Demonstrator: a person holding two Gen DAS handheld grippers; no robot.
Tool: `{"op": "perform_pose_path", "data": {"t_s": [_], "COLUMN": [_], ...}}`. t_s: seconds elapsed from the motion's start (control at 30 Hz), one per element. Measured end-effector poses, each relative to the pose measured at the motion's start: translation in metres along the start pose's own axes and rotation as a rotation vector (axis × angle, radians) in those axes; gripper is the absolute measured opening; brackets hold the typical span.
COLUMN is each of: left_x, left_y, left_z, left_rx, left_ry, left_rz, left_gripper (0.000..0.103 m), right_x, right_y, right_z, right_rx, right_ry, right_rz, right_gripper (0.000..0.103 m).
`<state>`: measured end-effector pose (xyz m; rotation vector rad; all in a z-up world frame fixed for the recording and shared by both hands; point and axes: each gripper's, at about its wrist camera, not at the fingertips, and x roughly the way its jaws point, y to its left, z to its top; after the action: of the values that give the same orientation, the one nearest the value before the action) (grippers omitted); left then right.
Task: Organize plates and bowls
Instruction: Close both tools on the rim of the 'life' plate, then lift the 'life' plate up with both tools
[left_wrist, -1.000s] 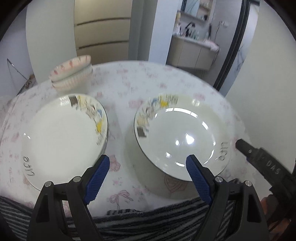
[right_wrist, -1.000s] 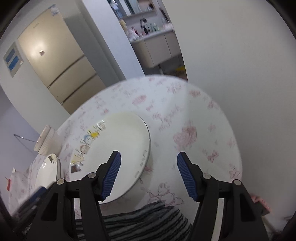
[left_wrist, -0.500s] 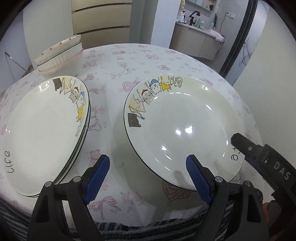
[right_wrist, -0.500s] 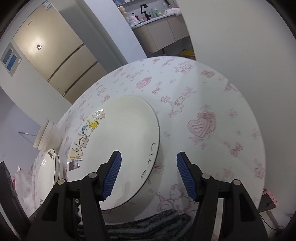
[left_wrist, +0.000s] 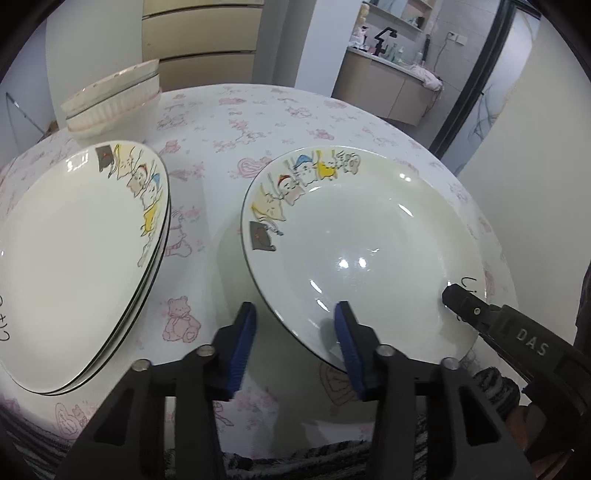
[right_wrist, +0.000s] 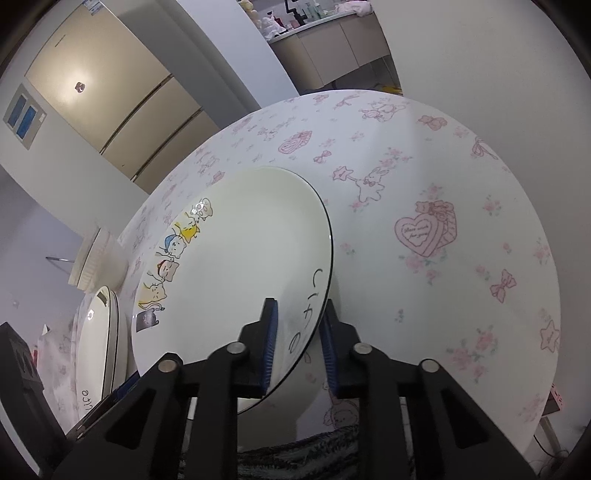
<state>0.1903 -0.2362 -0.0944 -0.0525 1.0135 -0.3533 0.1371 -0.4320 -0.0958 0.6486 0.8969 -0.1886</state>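
Since the earlier frame both sets of fingers have just been closing and both cameras have come lower over the counter (left_wrist: 229, 122). The right gripper (right_wrist: 297, 345) now pinches the near right rim of the single plate (left_wrist: 369, 236): one blue pad lies on the plate's face, the other under its edge, beside the handwritten word "Life". From the left view this gripper's black arm carries the raised letters "DAS". The left gripper (left_wrist: 295, 349) has narrowed over the same plate's near left rim; its right pad stands over the plate's face and its left pad over the cloth just outside the edge, but whether the pads press on the china cannot be told.

To the left, well apart from this plate, a stack of plates (left_wrist: 74, 258) bears the same cat drawing and the same black word, overhanging toward the counter's near edge. A strip of bare flowered cloth runs between stack and single plate. Farther back left, two nested ribbed bowls (left_wrist: 114, 98) sit near the counter's rim. The far and right parts of the counter are open cloth.
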Motion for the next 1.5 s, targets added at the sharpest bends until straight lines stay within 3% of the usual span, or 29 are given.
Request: {"op": "perform_pose_path", "data": {"t_s": [0.1, 0.23, 0.67, 0.77, 1.23, 1.3, 1.4, 1.5], "left_x": [-0.003, -0.003, -0.009, -0.013, -0.042, -0.042, -0.028, -0.026], "left_y": [-0.003, 0.001, 0.0, 0.004, -0.008, -0.009, -0.002, -0.003], "left_z": [-0.001, -0.001, -0.001, 0.001, 0.0, 0.001, 0.0, -0.003], "left_rx": [0.016, 0.002, 0.014, 0.003, 0.06, 0.063, 0.023, 0.039], "left_ry": [-0.02, -0.023, -0.039, -0.02, -0.09, -0.075, 0.009, -0.013], "left_rz": [-0.002, -0.02, -0.001, -0.036, -0.06, -0.061, -0.098, -0.094], "left_gripper": [0.033, 0.031, 0.031, 0.031, 0.031, 0.03, 0.03, 0.027], "right_x": [-0.001, 0.0, -0.009, -0.013, -0.04, -0.043, -0.042, -0.037], "right_y": [-0.001, 0.003, 0.012, 0.014, 0.016, 0.018, 0.021, 0.013], "right_z": [-0.001, -0.002, -0.004, -0.004, -0.006, -0.006, -0.006, -0.006], "right_rx": [0.003, -0.022, -0.085, -0.094, -0.116, -0.123, -0.132, -0.097], "right_ry": [-0.004, -0.012, -0.055, -0.074, -0.123, -0.13, -0.139, -0.123], "right_rz": [-0.002, -0.028, -0.044, -0.05, -0.079, -0.082, -0.103, -0.099], "right_gripper": [0.015, 0.015, 0.017, 0.017, 0.021, 0.021, 0.021, 0.019]}}
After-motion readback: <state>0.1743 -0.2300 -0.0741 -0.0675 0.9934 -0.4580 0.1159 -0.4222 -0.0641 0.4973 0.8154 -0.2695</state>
